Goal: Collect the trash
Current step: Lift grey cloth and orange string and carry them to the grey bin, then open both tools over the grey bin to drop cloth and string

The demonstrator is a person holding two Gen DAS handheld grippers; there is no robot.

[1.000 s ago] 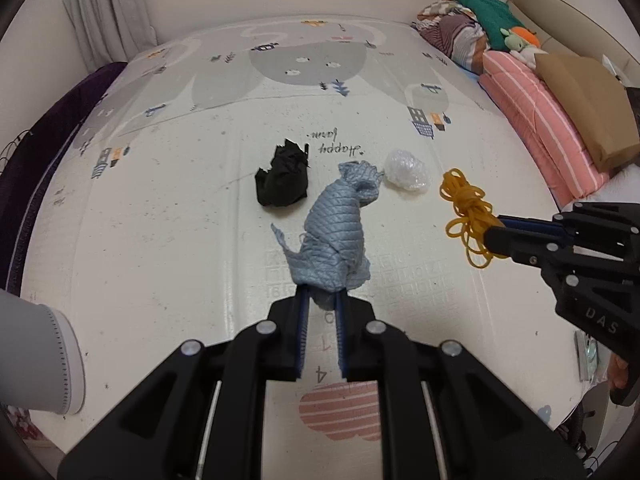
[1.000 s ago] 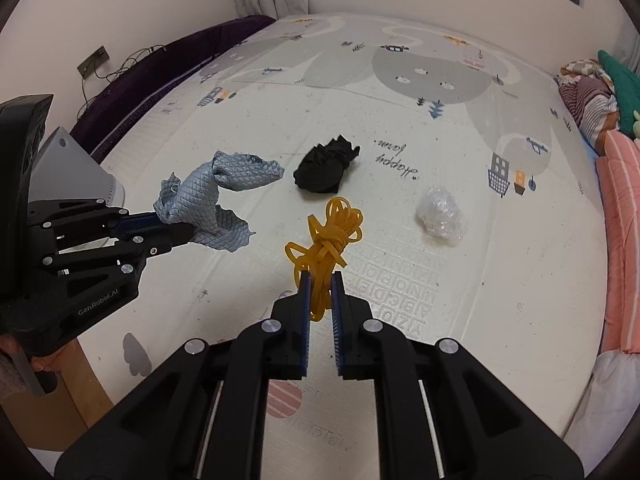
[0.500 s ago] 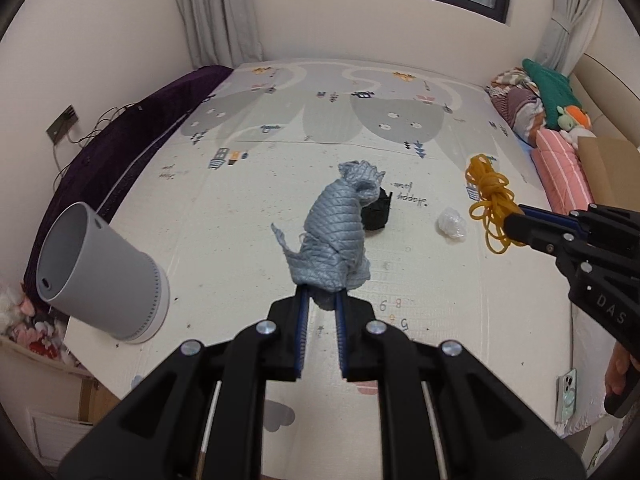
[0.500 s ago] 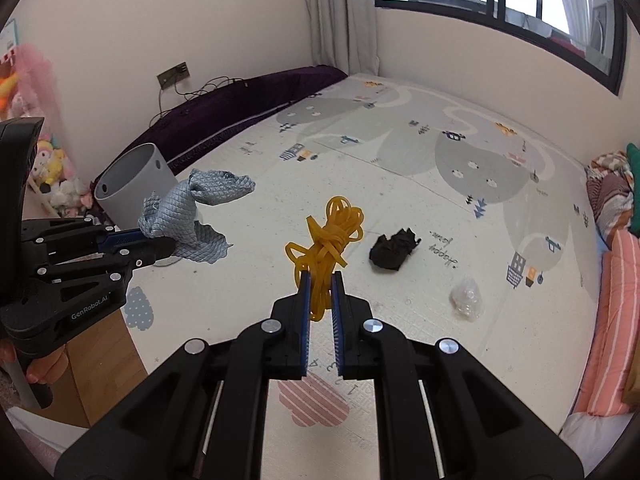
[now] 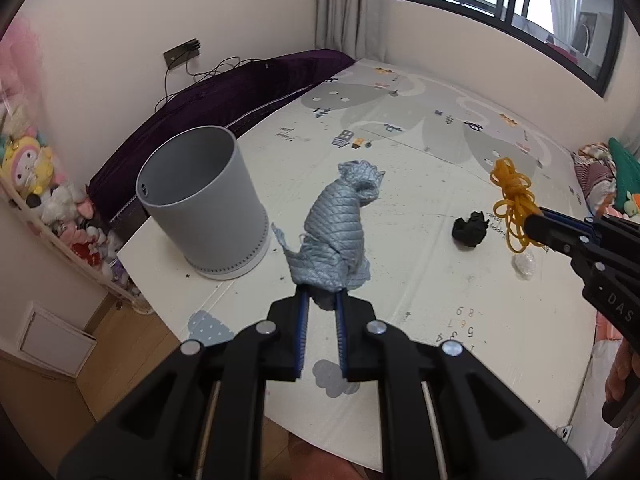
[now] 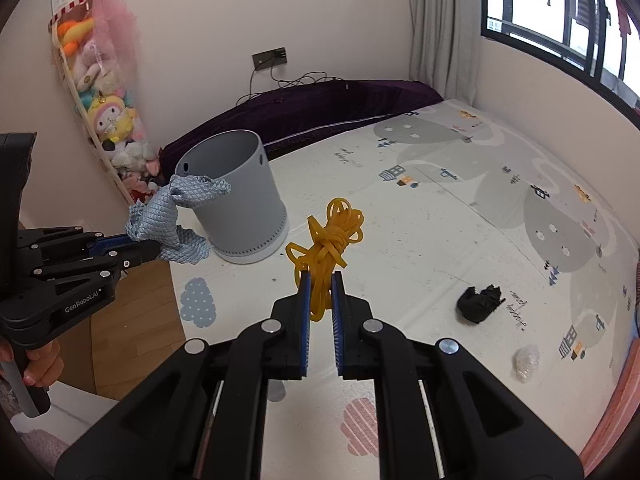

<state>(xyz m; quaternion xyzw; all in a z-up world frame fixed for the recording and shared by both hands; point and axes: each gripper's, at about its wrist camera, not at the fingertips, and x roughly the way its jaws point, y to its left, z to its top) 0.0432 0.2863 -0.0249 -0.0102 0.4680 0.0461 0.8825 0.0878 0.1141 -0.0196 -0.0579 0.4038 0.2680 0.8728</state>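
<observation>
Right now my left gripper [image 5: 321,303] pinches the crumpled grey quilted cloth [image 5: 335,238] beside the grey cylindrical bin [image 5: 208,216], hiding its lower end; my right gripper [image 6: 320,286] clamps the tangled yellow rubber bands [image 6: 326,240]. I cannot see the bin's bottom.

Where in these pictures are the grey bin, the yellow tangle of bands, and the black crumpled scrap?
grey bin [image 5: 208,216], left wrist view, on its outer wall.
yellow tangle of bands [image 6: 330,236], right wrist view, on the knotted middle.
black crumpled scrap [image 6: 478,304], right wrist view, on its centre.

Quilted cloth rag [image 5: 336,236]; matt plastic bin [image 5: 200,200] (smooth); rubbery yellow bands [image 6: 328,240].
</observation>
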